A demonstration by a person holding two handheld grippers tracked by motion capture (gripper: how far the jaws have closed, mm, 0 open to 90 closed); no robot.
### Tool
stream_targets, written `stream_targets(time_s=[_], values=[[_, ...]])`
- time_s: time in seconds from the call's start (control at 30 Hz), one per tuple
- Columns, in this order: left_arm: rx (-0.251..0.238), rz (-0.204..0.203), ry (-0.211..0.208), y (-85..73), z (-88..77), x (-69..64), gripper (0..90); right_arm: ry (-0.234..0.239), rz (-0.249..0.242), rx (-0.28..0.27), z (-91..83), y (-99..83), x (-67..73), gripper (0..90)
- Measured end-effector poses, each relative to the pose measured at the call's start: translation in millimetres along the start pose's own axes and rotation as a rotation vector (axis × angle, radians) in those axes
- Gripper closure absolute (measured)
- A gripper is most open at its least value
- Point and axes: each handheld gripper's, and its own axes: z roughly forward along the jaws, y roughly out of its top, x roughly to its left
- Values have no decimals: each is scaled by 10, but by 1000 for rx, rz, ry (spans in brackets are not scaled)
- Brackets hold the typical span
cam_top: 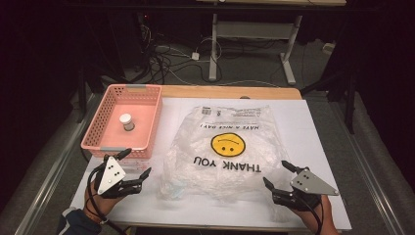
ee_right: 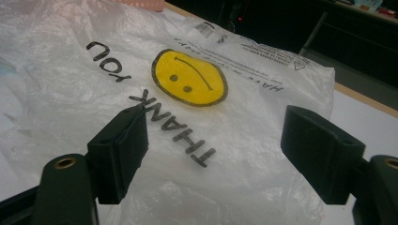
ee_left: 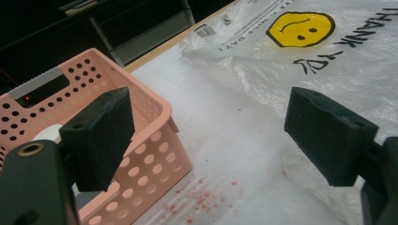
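Right gripper (cam_top: 276, 174) jaws wide, nothing between them, at the near right corner of the plastic bag (cam_top: 226, 149). Left gripper (cam_top: 134, 162) likewise wide and empty, just off the bag's near left edge (pink basket (cam_top: 95, 129) beside it). Bag lies flat mid-table, long axis running away from the person, print upside down.

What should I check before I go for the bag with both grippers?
1. Left gripper jaws open, nothing between them: ok.
2. Right gripper jaws open, nothing between them: ok.
3. Plastic bag lies flat on the white mat, between both grippers: ok.
4. Bag mouth found: cannot tell.
5. Pink basket clear of the bag: ok.
6. Small jar upright in the basket: ok.
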Motion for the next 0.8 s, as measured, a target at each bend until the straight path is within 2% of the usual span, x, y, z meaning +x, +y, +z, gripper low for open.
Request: stream_targets(time_s=[0.1, 0.33, 0.5, 0.63, 0.67, 0.7, 0.73, 0.77, 0.8], values=[[23, -1, -11, -21, 28, 2, 159, 3, 1, -1, 11, -13, 0, 238], [33, 8, -10, -37, 11, -22, 159, 3, 2, 0, 11, -1, 5, 262], [58, 15, -12, -74, -10, -35, 161, -3, 16, -7, 44, 48, -66, 285], [58, 25, 0, -81, 0, -15, 161, -6, 22, 18, 164, 104, -214, 301], [64, 29, 5, -87, 2, -16, 160, -18, 22, 49, 263, 164, -321, 300], [68, 26, 9, -91, 2, -16, 160, -18, 22, 49, 263, 164, -321, 300], [63, 16, 3, -93, 2, -11, 159, -35, 21, 58, 374, 245, -447, 301], [60, 10, 0, -91, 0, -8, 159, -35, 21, 58, 374, 245, -447, 301], [58, 8, 3, -87, 0, -10, 159, -41, 35, 64, 495, 333, -580, 296]])
